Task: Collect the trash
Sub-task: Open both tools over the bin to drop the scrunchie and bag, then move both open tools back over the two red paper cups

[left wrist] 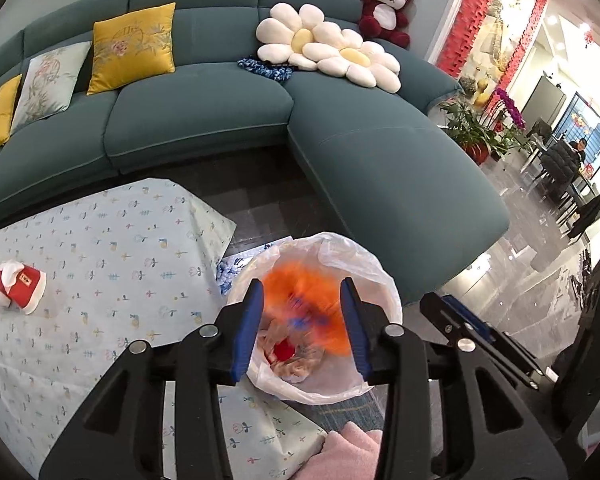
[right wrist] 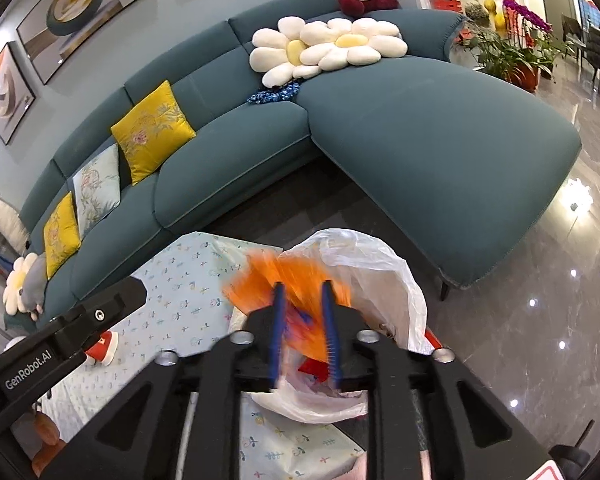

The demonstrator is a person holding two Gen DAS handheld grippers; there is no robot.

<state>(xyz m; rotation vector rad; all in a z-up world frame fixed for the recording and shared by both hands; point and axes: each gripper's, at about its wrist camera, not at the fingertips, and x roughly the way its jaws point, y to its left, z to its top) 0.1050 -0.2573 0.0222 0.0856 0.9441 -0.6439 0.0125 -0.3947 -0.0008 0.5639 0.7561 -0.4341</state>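
Orange wrapper point(left wrist: 300, 292), motion-blurred, sat between the left tool's point(left wrist: 305, 320) blue pads, over the mouth of the white trash bag point(left wrist: 360, 264); pads stood apart and did not visibly press it. In the right wrist view the same orange wrapper point(right wrist: 292, 280) fanned out just past the right tool point(right wrist: 303, 320), part of it between the two blue pads, which were narrowly apart; cannot tell if they touched it. Trash bag point(right wrist: 380, 272) lay directly under and ahead of both tools, already holding crumpled trash including a red piece point(left wrist: 284, 350). Right tool point(left wrist: 460, 320) showed at the right edge of the left view, left tool point(right wrist: 80, 320) at the left edge of the right view, so the two were side by side, both angled steeply down at the bag.

Counts: one trash bag, one orange wrapper, two tools. One red tissue pack point(left wrist: 18, 288) lay on the floral-cloth tabletop point(left wrist: 100, 260), well apart from the bag. Teal sofa point(left wrist: 220, 120) behind held two yellow cushions point(left wrist: 132, 48), two flower pillows point(left wrist: 300, 40), one red plush bear point(left wrist: 386, 8).
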